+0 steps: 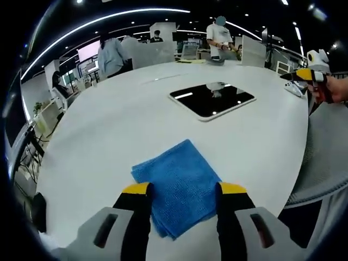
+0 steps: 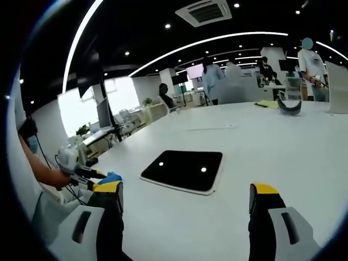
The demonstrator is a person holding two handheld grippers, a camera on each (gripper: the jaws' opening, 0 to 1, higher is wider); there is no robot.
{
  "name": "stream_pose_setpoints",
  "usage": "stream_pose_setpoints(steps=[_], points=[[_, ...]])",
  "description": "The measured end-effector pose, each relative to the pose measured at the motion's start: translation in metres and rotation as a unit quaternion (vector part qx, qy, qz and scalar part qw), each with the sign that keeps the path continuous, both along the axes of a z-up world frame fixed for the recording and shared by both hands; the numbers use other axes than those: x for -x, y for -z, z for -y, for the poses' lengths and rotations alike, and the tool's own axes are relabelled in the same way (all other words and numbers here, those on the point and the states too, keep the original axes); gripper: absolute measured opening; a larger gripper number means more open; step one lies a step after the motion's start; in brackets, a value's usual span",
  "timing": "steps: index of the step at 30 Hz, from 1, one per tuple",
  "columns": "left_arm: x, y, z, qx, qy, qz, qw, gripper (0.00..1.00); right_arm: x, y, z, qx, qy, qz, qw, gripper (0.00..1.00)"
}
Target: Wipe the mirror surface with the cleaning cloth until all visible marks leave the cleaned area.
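Table: I see a large white round-edged table (image 1: 109,130), smooth and matte; its bare top also runs wide in the right gripper view (image 2: 283,147).
Mirror: flat dark square mirror with rounded corners and a pale rim (image 1: 212,99), lying flat mid-table, reflecting ceiling lights as bright dots and streaks; in the right gripper view it sits just ahead of my jaws (image 2: 184,170).
Cloth: folded blue microfibre cleaning cloth (image 1: 176,185), flat on the table near the edge, well short of the mirror and not touching it; a corner of it shows at far left in the right gripper view (image 2: 111,177).
Left gripper: grey body, black yellow-tipped jaws (image 1: 184,188), jaws spread wide apart either side of the cloth, holding nothing; whether they touch the cloth I cannot tell. It also shows at the left edge of the right gripper view, in a hand.
Right gripper: same build (image 2: 186,189), jaws wide apart over bare table in front of the mirror, nothing between them; it comes into the left gripper view from the right, held in a hand (image 1: 304,75).
Room: open office, dark ceiling with curved light strips (image 2: 217,41) and a square ceiling vent (image 2: 205,12); bright window at left; desks with monitors.
People: several standing beyond the far table edge (image 1: 111,54).
Chair: grey mesh chair back (image 1: 326,157) at the table's right edge.
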State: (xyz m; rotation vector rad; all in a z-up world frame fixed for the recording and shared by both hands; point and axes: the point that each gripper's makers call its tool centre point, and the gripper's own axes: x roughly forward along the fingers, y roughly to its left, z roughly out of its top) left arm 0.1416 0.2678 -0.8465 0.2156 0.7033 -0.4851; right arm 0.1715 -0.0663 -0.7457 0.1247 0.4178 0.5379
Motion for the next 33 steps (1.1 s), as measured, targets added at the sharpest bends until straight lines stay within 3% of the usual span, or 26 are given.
stream_pose_setpoints(steps=[10,16,33], points=[[-0.0004,0.0005,0.0002,0.009,0.0,-0.009,0.9999,0.43,-0.0029,0.0013,0.0011,-0.003,0.006,-0.003,1.0,0.95],[-0.0032,0.0005,-0.0033,0.009,-0.001,-0.011,0.9999,0.32,-0.0024,0.0011,-0.001,-0.003,0.005,-0.002,1.0,0.95],[-0.0069,0.0004,-0.0065,0.008,-0.014,-0.014,0.9998,0.2,-0.0005,0.0032,-0.0016,-0.002,0.002,-0.006,1.0,0.94]])
